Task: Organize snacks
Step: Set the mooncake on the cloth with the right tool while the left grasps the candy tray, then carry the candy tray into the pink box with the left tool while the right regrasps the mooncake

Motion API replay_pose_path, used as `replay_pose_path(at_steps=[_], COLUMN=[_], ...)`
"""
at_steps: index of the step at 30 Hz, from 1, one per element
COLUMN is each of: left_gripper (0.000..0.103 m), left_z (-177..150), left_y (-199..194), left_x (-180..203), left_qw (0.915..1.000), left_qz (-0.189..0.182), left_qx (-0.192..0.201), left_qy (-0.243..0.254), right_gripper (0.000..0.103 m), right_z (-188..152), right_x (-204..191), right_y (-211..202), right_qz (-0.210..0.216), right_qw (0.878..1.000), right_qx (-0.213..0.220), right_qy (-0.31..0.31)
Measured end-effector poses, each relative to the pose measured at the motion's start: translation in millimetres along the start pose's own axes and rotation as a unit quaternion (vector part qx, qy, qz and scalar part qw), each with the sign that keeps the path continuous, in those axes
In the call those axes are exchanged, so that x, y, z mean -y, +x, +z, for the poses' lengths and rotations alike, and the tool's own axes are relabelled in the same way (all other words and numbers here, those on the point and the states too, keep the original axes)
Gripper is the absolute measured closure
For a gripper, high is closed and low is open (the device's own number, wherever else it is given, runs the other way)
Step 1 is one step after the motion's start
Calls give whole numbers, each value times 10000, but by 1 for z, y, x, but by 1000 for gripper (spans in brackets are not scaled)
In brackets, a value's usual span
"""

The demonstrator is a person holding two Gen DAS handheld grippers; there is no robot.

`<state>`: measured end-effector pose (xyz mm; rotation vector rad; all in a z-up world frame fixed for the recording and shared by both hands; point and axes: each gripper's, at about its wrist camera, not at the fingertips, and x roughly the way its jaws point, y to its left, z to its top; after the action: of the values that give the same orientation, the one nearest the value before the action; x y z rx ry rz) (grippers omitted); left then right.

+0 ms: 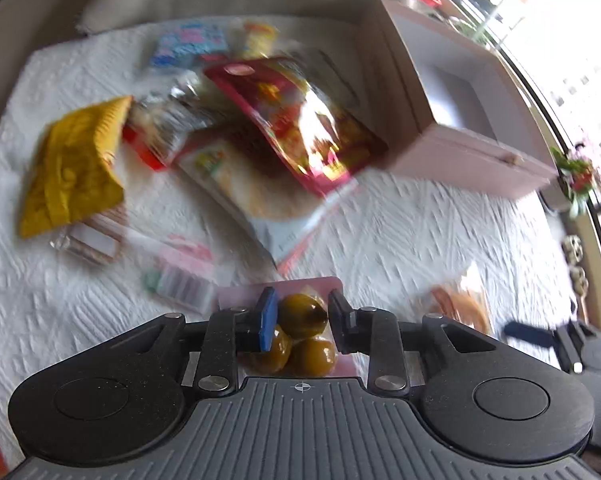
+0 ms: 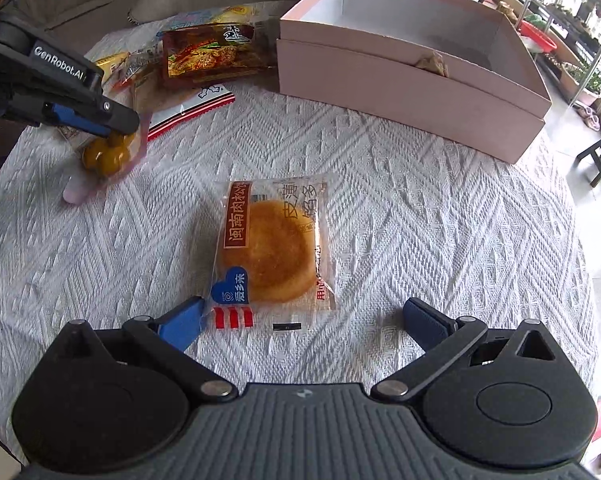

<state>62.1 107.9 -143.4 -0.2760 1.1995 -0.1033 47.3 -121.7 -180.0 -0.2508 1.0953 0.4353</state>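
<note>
While my left gripper (image 1: 300, 316) straddles the pink packet of green plums (image 1: 300, 332), jaws parted just wider than the fruit and not pressing, my right gripper (image 2: 304, 320) hangs wide open over the meat-floss cake (image 2: 274, 248) on the white cloth (image 2: 420, 208). I reckon that cake goes next into the pink box (image 2: 412, 92) behind it, near the snack pile (image 1: 228, 128).

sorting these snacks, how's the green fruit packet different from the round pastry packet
The green fruit packet holds several small olive-green balls in pinkish wrap; the round pastry packet holds one flat golden cake in clear wrap with red labels. The fruit packet sits between the left gripper jaws; the pastry lies flat on the white cloth, in front of the open right gripper. Both are sealed and outside the pink box.
</note>
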Motion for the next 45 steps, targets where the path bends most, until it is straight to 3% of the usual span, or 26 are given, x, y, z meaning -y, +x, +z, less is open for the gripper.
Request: replay_pose_path(at_steps=[3,7,13,18,21,29,35,40,42,45], left_gripper=[71,71,70,66,64,60,60,60,52,40], left_z=[-18,-34,-42,-41,-40,-38,-42,-49,-52,-53], left_y=[-4,-31,-28,-15,-12,-11,-25,-17,-11,-1], left_x=[8,3,10,29,36,37,45,61,66,67], left_qw=[9999,9995,9995,9965,9940,9931,9920,9838,9800,9805], left_qz=[6,81,292,466,501,384,160,500,652,512], left_qx=[-39,264,-8,-22,-13,-44,149,58,48,-109], left_qy=[157,-129,148,692,974,1107,1244,1721,1881,1896], right_gripper=[0,0,0,1,1,1,1,1,1,1], right_z=[2,6,8,7,1,-6,2,1,-1,-7], right_x=[0,0,1,7,16,34,30,36,39,41], right_y=[0,1,2,-7,-21,-32,-39,-38,-38,-38], right_qz=[13,16,101,-87,-200,-425,-504,-517,-513,-519], right_qw=[10000,9998,9993,9987,9987,9974,9985,9983,9982,9980], right_qx=[-78,-197,-235,-504,-458,-501,-172,-245,-303,-356], right_qy=[-42,-55,-272,-67,117,291,-124,-111,14,76])
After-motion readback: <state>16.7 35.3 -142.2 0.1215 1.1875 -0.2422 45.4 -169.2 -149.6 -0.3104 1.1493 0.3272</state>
